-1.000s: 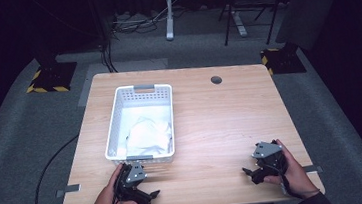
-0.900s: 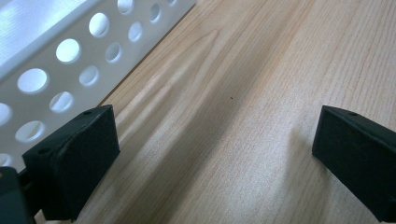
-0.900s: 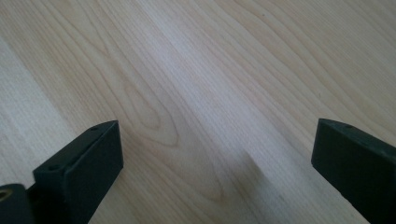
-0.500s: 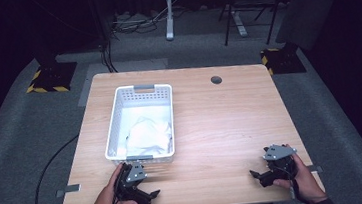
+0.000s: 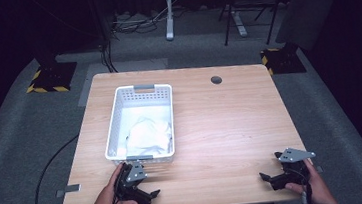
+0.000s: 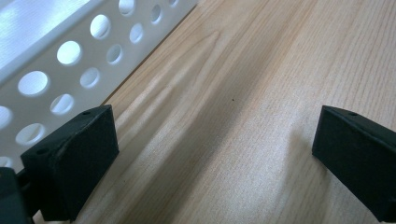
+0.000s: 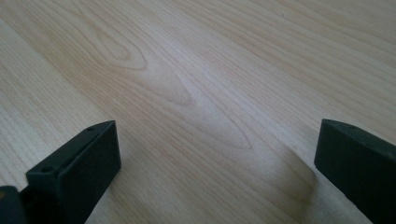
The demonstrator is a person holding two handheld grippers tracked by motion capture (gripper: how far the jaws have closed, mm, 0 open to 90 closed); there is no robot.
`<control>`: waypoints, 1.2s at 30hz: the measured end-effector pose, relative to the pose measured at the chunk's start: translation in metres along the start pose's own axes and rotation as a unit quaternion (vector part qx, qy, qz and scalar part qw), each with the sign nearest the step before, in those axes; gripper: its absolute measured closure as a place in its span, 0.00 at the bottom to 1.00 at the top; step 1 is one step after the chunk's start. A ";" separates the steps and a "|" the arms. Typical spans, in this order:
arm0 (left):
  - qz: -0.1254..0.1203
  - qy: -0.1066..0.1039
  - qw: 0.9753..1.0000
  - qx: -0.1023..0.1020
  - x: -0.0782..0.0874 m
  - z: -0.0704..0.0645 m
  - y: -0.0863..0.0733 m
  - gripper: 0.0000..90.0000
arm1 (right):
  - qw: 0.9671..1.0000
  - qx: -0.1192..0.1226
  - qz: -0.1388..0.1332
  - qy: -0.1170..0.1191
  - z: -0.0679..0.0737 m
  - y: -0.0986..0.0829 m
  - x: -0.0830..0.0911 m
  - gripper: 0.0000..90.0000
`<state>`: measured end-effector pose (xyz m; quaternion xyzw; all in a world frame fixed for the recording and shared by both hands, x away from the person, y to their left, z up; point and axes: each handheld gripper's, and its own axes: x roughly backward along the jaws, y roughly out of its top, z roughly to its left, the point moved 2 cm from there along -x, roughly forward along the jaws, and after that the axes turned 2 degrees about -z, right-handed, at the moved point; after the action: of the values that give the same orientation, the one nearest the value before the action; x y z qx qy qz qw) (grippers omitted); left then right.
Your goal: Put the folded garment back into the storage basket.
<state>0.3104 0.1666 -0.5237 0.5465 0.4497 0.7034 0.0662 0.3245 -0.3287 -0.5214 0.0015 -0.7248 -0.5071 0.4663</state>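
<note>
Basket (image 5: pixel 138 93): a white perforated basket is set on the left half of the table (image 5: pixel 231 122), long side running away from the person; its holed wall (image 6: pixel 56 65) is seen just beside the left gripper's jaw in the left gripper view.
Cloth (image 5: pixel 147 135): a white crumpled cloth is held inside the basket, bunched toward the near end, below the rim. It is judged to be the thing being worked on, already stowed.
Left gripper (image 5: pixel 140 191): it is rested low at the near table edge, just in front of the basket's near wall. The jaws are spread wide with nothing but bare wood between them (image 6: pixel 215 140).
Right gripper (image 5: pixel 277 178): it is held at the near right corner, well apart from the basket. Its jaws are likewise spread wide over bare wood (image 7: pixel 215 130), and nothing is gripped.
Reason for placement: both tools are parked at the near edge, probably so that the table middle is left free and the basket is not disturbed.
Stage: the work is judged to be at rest, either finished or not yet begun; which of these cannot be told.
Risk: the left jaw is close enough to the basket wall that a careless lift could nudge it.
</note>
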 end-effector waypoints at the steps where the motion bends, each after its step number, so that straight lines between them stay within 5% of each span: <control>1: 0.000 0.000 1.000 0.000 0.000 0.000 0.000 0.00 | 1.000 -0.006 -0.001 0.002 -0.001 -0.002 0.001 0.00; 8: 0.000 0.000 1.000 0.000 0.000 0.000 0.000 0.00 | 1.000 -0.024 0.001 0.003 -0.005 -0.006 0.004 0.00; 36: 0.000 0.000 1.000 0.000 0.000 0.000 0.000 0.00 | 1.000 -0.025 0.002 0.006 -0.006 -0.005 0.003 0.00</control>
<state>0.3101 0.1666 -0.5238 0.5465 0.4500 0.7032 0.0664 0.3245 -0.3371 -0.5233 -0.0085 -0.7089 -0.5243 0.4716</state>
